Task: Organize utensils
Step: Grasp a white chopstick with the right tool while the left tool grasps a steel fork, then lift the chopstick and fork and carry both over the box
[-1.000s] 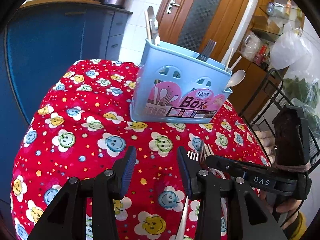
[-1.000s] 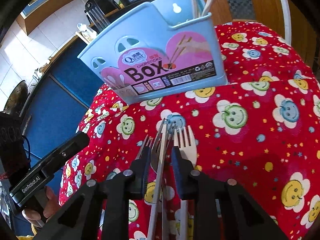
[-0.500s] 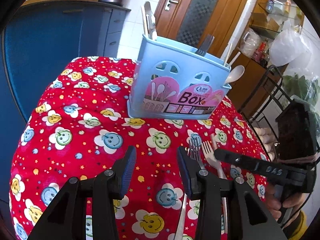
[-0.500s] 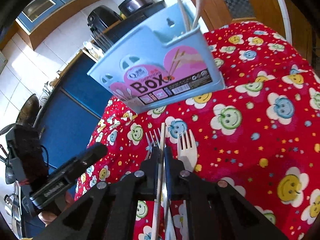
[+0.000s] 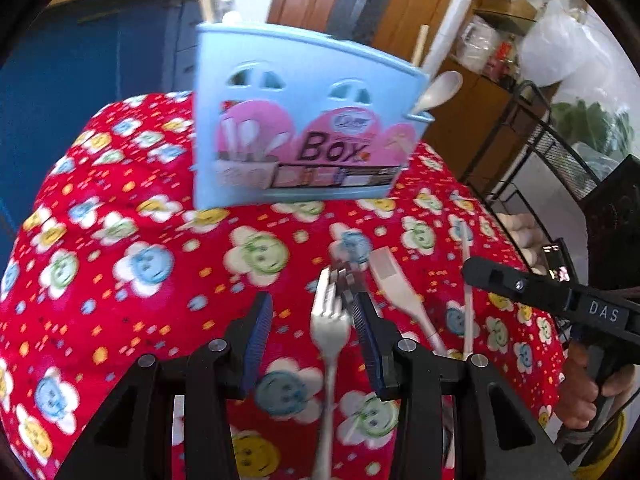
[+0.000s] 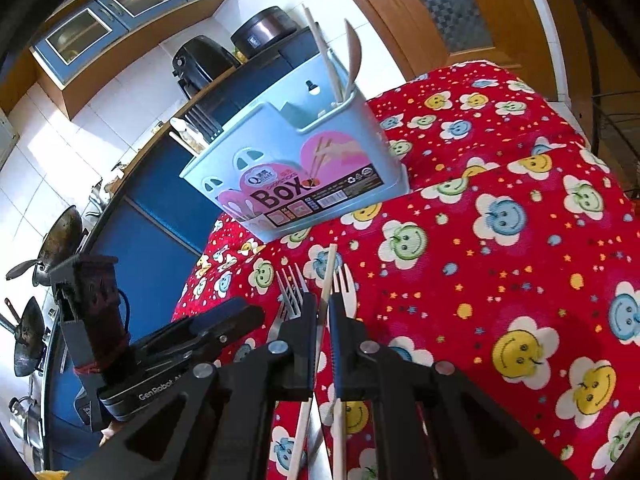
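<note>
While our right gripper [image 6: 320, 312] has just been closing, its two fingers now stand nearly together, clamped on a thin pale chopstick [image 6: 329, 270] that runs up between them and pokes out past the fingertips. Just left of those fingers a metal fork [image 6: 290, 286] lies on the red smiley-flower tablecloth [image 6: 520, 280]; just right of them lies a pale plastic fork [image 6: 348, 286]. Beyond the fingertips, well apart from them, stands the light blue utensil box [image 6: 304, 168], with chopsticks and a spoon already standing in its far compartment.

Our left gripper [image 5: 310, 320] has its fingers apart, pressing on nothing. The metal fork's head sits on the cloth between them, nearer the right-hand finger; whether that finger touches it we cannot tell, since the view is blurred.

We judge the step in hand to be the pick-up of one chopstick for sorting into the box. The next move calls for keeping the grip firm on so thin a stick, lifting it clear of the forks beside it, tipping it upright, and carrying it forward over the compartment that already holds chopsticks before letting go.
</note>
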`<move>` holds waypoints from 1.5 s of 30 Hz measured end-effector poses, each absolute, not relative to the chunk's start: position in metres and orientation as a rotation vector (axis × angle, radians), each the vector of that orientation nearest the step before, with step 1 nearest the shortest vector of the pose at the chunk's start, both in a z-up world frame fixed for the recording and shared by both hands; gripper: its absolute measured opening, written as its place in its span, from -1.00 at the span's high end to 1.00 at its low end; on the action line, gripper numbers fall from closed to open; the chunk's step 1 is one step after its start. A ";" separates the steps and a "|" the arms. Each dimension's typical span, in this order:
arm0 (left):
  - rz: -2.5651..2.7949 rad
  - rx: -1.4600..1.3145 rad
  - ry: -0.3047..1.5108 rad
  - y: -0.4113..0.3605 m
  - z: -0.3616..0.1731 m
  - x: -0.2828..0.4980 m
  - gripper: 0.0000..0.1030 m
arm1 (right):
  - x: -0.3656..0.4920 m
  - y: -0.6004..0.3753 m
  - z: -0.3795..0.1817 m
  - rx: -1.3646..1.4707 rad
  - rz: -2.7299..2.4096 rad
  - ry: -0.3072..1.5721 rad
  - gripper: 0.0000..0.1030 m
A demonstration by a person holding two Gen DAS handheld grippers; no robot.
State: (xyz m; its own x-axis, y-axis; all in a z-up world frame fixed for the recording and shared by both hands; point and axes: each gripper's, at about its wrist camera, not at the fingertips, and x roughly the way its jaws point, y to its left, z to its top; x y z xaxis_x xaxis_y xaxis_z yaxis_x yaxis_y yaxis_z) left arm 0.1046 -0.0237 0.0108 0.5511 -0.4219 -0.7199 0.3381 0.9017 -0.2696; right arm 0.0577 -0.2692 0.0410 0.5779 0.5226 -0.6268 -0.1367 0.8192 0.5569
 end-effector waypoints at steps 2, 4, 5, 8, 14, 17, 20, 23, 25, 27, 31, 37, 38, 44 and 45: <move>-0.466 -0.076 0.860 -0.032 0.012 0.107 0.16 | 0.056 -0.272 0.041 0.488 0.397 0.872 0.86; -0.477 -0.047 0.843 -0.040 0.012 0.111 0.16 | 0.055 -0.275 0.040 0.488 0.385 0.869 0.85; -0.474 -0.038 0.841 -0.043 0.012 0.113 0.16 | 0.054 -0.278 0.040 0.489 0.375 0.866 0.85; -0.472 -0.033 0.840 -0.051 0.009 0.121 0.17 | 0.051 -0.286 0.040 0.500 0.349 0.853 0.85; -0.499 -0.079 0.853 -0.055 0.001 0.132 0.57 | 0.050 -0.297 0.042 0.497 0.301 0.831 0.85; -0.506 -0.085 0.851 -0.058 -0.001 0.133 0.81 | 0.050 -0.298 0.041 0.497 0.296 0.831 0.85; -0.521 -0.091 0.829 -0.057 0.002 0.130 0.87 | 0.051 -0.299 0.037 0.503 0.297 0.834 0.85; -0.526 -0.088 0.821 -0.057 0.005 0.125 0.89 | 0.052 -0.299 0.035 0.510 0.296 0.837 0.85; -0.518 -0.096 0.796 -0.052 0.009 0.120 0.91 | 0.052 -0.299 0.036 0.505 0.291 0.833 0.86; -0.507 -0.105 0.766 -0.048 0.015 0.115 0.93 | 0.050 -0.299 0.038 0.490 0.287 0.821 0.86; -0.472 -0.122 0.667 -0.037 0.035 0.100 0.96 | 0.045 -0.295 0.047 0.457 0.287 0.783 0.86; -0.438 -0.176 0.555 -0.013 0.064 0.085 0.98 | 0.037 -0.289 0.061 0.420 0.285 0.728 0.87; -0.429 -0.180 0.539 -0.010 0.069 0.083 0.98 | 0.036 -0.289 0.063 0.420 0.286 0.721 0.87; -0.381 -0.189 0.456 0.009 0.097 0.073 0.98 | 0.027 -0.289 0.079 0.417 0.289 0.667 0.87; -0.375 -0.189 0.445 0.012 0.101 0.072 0.98 | 0.026 -0.288 0.082 0.415 0.288 0.660 0.87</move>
